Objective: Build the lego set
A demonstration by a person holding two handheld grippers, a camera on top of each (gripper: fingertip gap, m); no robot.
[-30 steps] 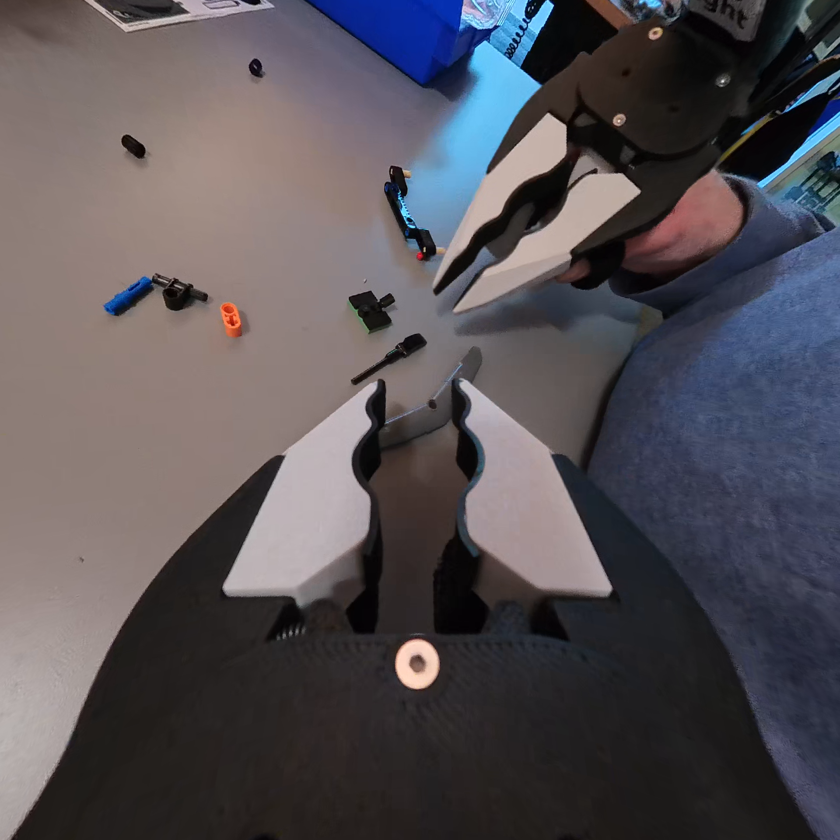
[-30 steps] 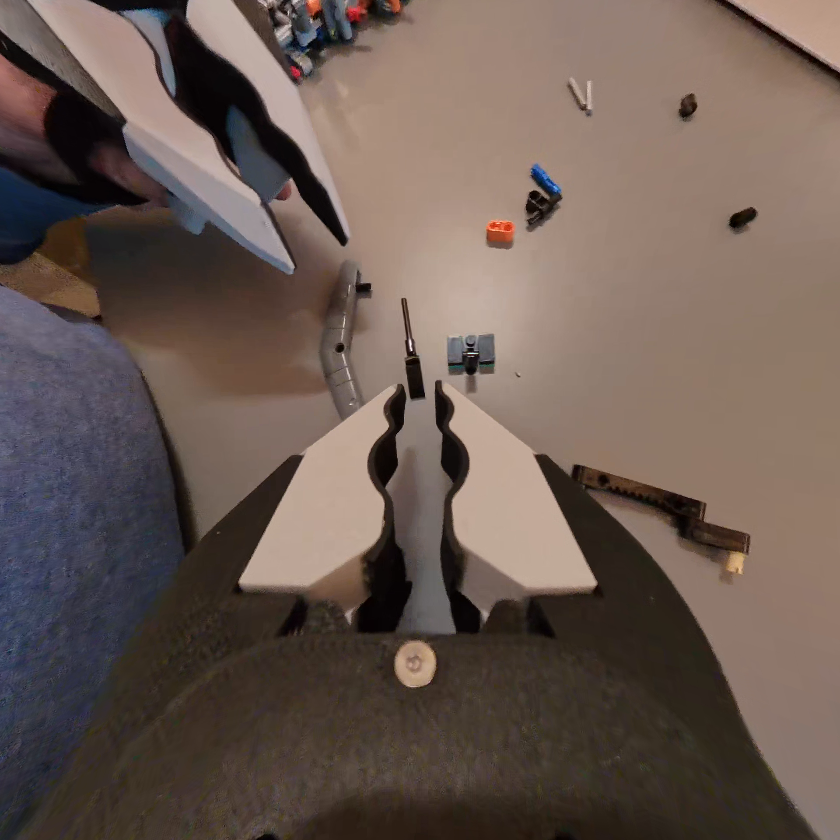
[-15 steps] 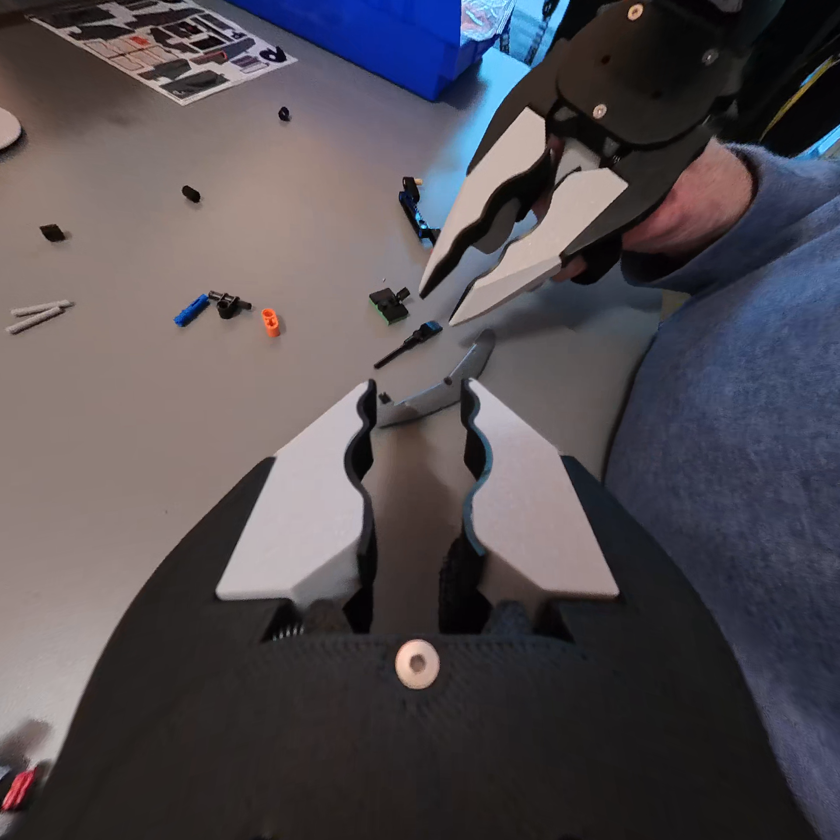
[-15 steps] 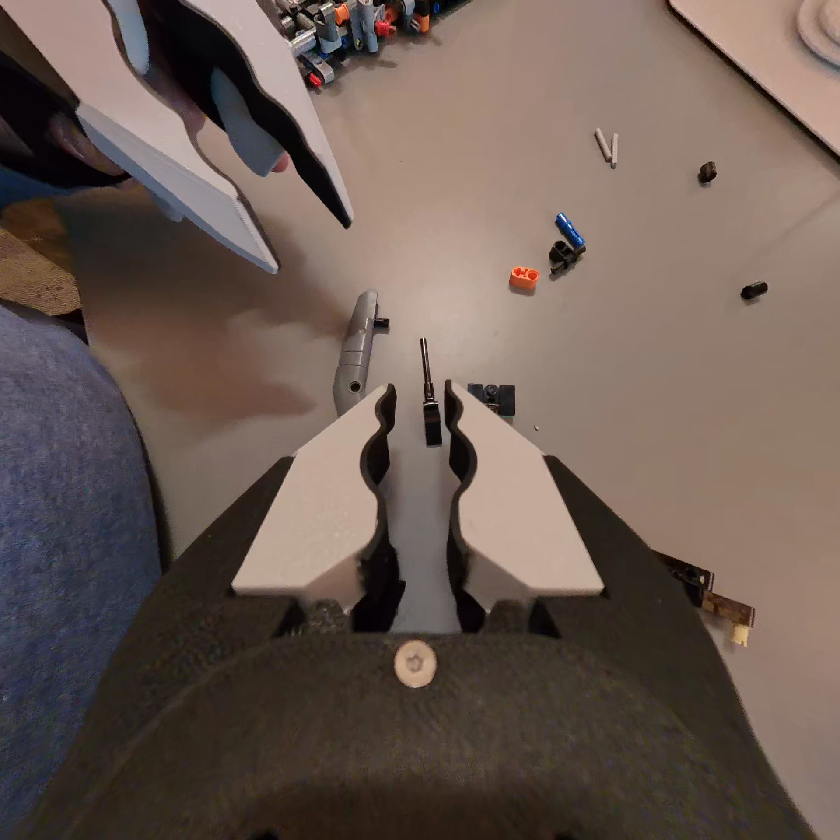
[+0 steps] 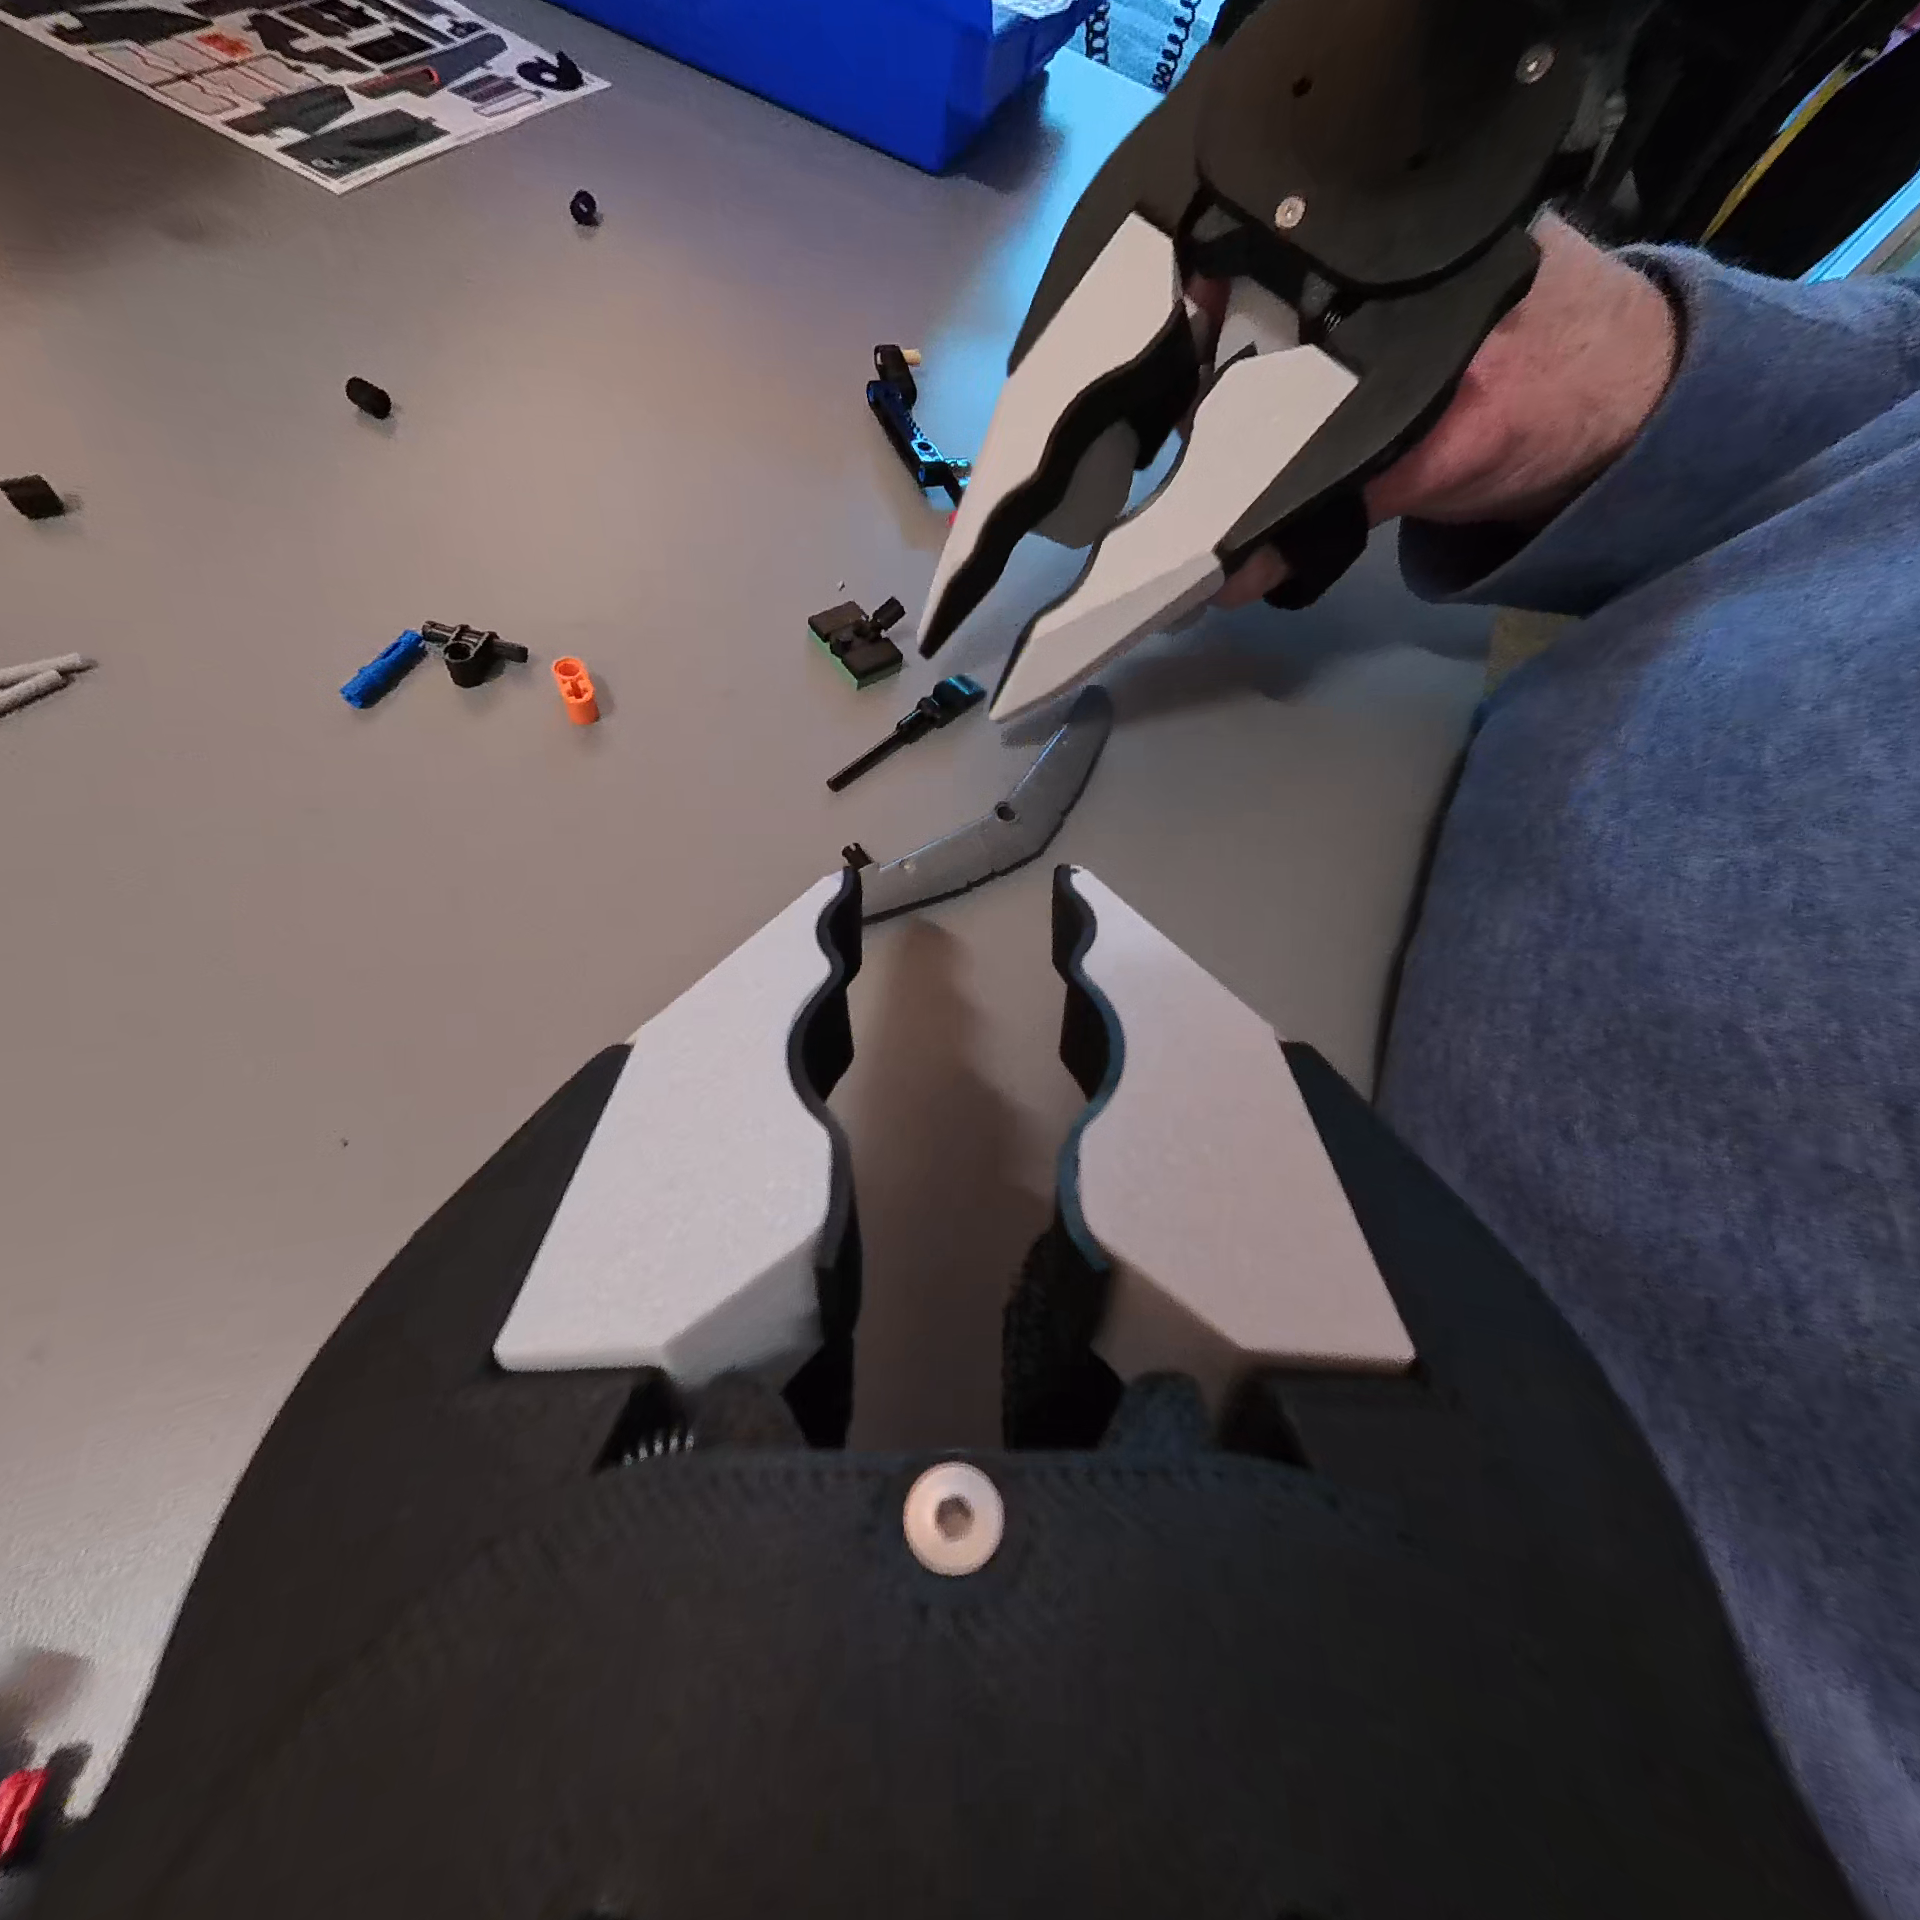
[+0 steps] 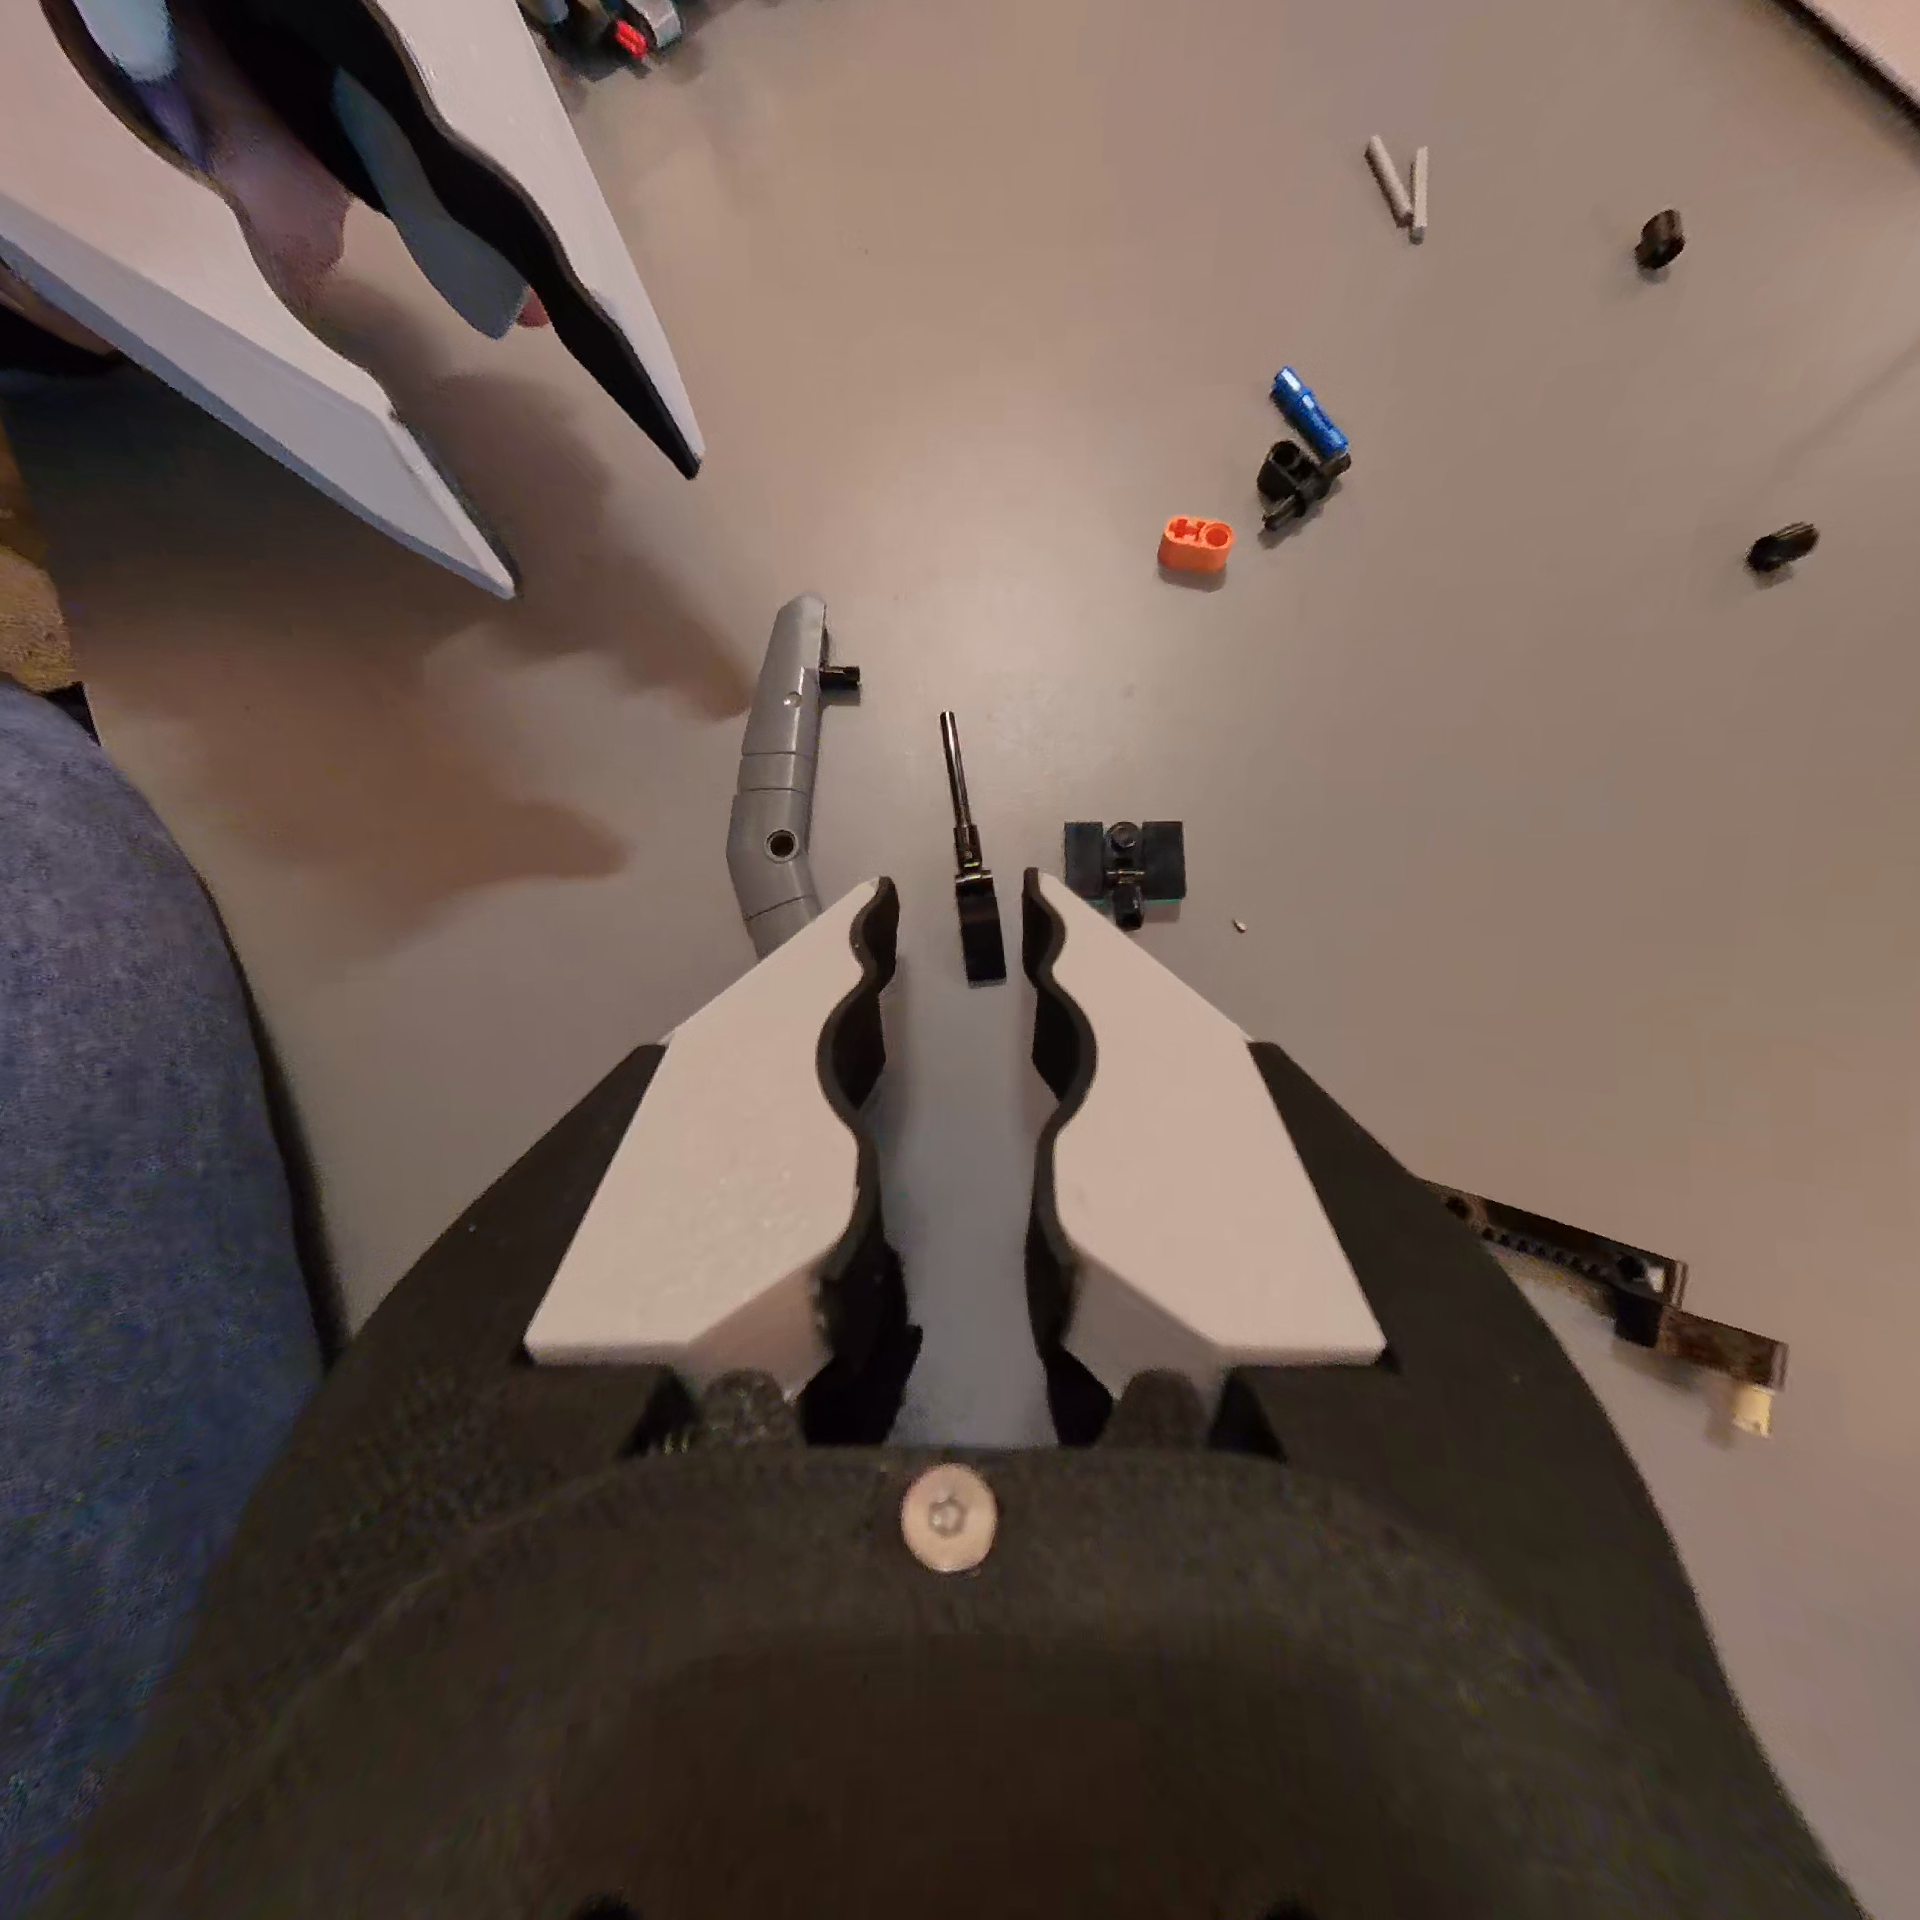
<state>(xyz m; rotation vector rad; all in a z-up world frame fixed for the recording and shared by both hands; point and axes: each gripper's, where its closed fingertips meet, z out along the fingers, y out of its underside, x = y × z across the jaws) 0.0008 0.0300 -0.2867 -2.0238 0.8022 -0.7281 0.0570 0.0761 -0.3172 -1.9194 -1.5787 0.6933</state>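
My right gripper (image 6: 953, 902) is open, with the black pin piece (image 6: 975, 883) lying on the table (image 6: 1455, 883) between its tips. My left gripper (image 5: 953, 883) is open too and holds nothing; the bent grey piece (image 5: 987, 831) lies just past it, maybe touching its left tip.

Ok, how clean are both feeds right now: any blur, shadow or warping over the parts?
Left wrist view: sharp centre, smeared bottom-left corner, strong wide-angle bending. Right wrist view: crisp; soft shadows spread over the grey table beside the bent grey beam; the thin black axle piece is evenly lit, no glare.
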